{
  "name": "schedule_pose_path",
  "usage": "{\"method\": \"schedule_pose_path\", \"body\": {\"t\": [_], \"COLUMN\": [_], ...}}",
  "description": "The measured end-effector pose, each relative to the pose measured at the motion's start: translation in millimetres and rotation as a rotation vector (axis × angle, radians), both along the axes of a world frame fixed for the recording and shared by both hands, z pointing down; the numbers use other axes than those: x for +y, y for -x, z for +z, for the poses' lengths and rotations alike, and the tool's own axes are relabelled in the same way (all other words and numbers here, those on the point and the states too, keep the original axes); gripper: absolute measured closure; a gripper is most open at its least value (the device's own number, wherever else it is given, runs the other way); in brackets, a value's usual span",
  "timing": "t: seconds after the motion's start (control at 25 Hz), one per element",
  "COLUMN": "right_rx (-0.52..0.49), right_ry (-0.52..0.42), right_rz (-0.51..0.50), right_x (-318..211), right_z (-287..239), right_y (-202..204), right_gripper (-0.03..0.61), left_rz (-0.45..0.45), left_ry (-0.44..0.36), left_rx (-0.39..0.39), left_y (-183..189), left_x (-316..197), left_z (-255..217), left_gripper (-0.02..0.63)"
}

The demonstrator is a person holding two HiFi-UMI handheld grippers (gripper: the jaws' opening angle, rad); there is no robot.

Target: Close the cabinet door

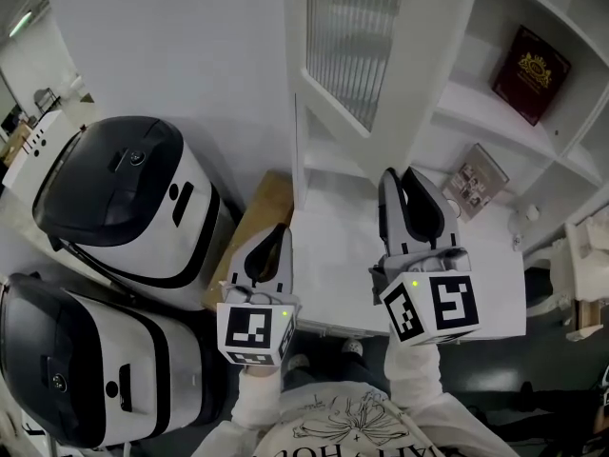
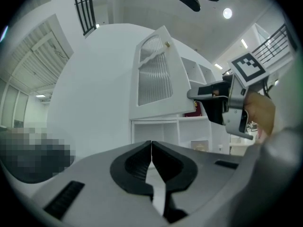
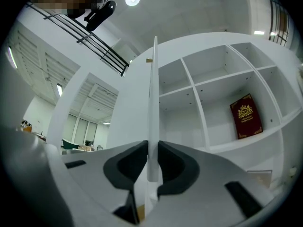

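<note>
White open-shelf cabinet [image 1: 476, 103] ahead of both grippers. White cabinet door with ribbed glass pane [image 3: 152, 89] swung open, long axis vertical, edge-on to right gripper [image 1: 400, 174], which pinches door's lower edge. Left gripper [image 2: 151, 144] pressed together, empty, left of door. Door top cut off in head view.

Open cabinet door [image 1: 347, 36] juts out edge-on; shelf bays [image 1: 476, 103] right of it open; red book [image 1: 530, 72] occupies one.

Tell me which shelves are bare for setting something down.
Bare: the cubbies between the door and the red book, and those above the book. The shelf below holds a booklet. Crowded: left of the door, two cookers.
</note>
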State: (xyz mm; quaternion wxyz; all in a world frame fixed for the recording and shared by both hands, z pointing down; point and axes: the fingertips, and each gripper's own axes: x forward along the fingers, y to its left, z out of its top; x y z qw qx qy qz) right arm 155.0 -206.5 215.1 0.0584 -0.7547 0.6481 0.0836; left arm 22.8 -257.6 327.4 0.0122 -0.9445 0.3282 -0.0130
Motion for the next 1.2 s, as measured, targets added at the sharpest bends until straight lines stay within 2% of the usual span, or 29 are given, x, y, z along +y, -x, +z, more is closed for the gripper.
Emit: {"method": "schedule_pose_path", "body": {"t": [0.68,1.2], "right_rx": [-0.030,-0.017], "right_ry": [-0.027,-0.039], "right_rz": [-0.037,-0.126], "right_x": [-8,-19], "right_z": [1,2], "right_y": [-68,-104], "right_gripper": [0.502,0.497], "left_rz": [-0.001,-0.008], "left_ry": [0.010,0.000], "left_rx": [-0.005,-0.011], "left_y": [-61,-110], "left_x": [-7,-15], "left_z": [3,4], "left_gripper": [0.609,0.609]}}
